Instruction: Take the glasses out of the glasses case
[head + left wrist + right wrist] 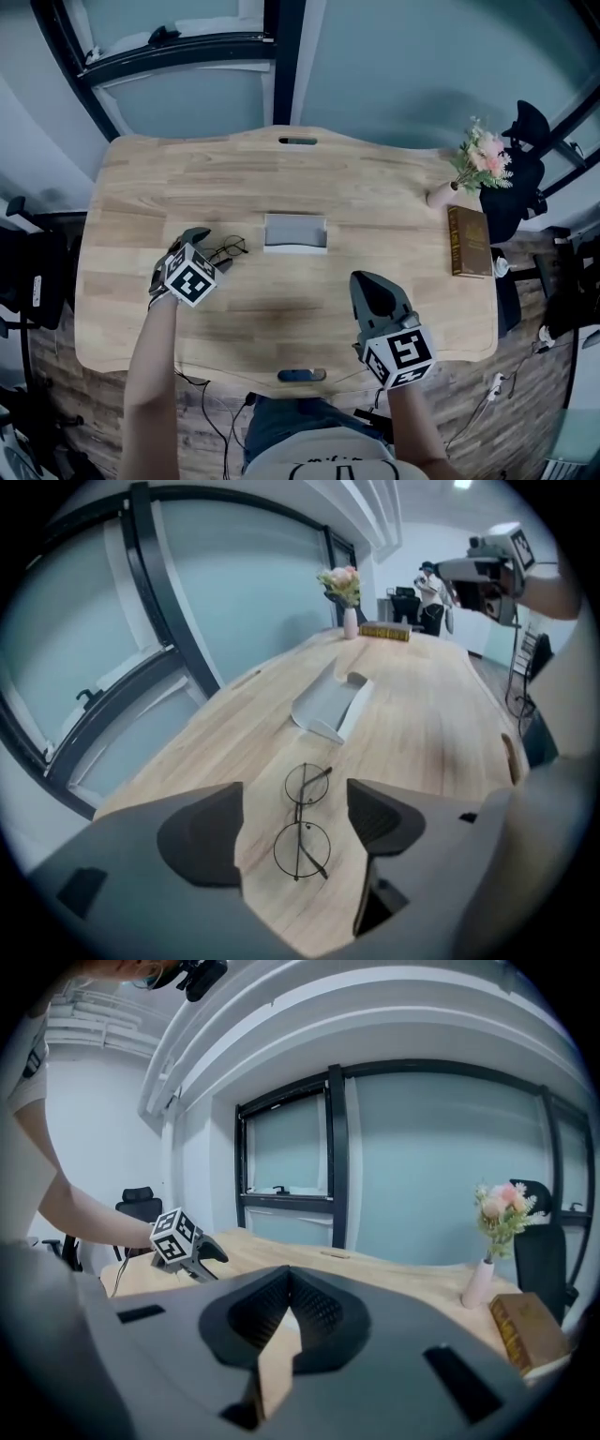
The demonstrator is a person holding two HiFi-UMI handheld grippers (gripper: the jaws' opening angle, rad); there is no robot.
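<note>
Thin round wire glasses (228, 250) (305, 822) lie folded on the wooden table (169, 178), left of the open grey glasses case (295, 232) (330, 705). My left gripper (214, 251) (292, 803) points down over them, open; the glasses lie between its pads, which do not touch them. The case looks empty. My right gripper (367, 284) (289, 1283) hovers near the table's front right, shut with nothing in it. The right gripper view also shows the left gripper (214, 1254) over the table.
A pink vase of flowers (478, 164) (492, 1241) and a brown book (469, 241) (525, 1326) stand at the table's right end. A black chair (525, 178) is beyond that edge. Slots (297, 141) cut the table's far and near edges.
</note>
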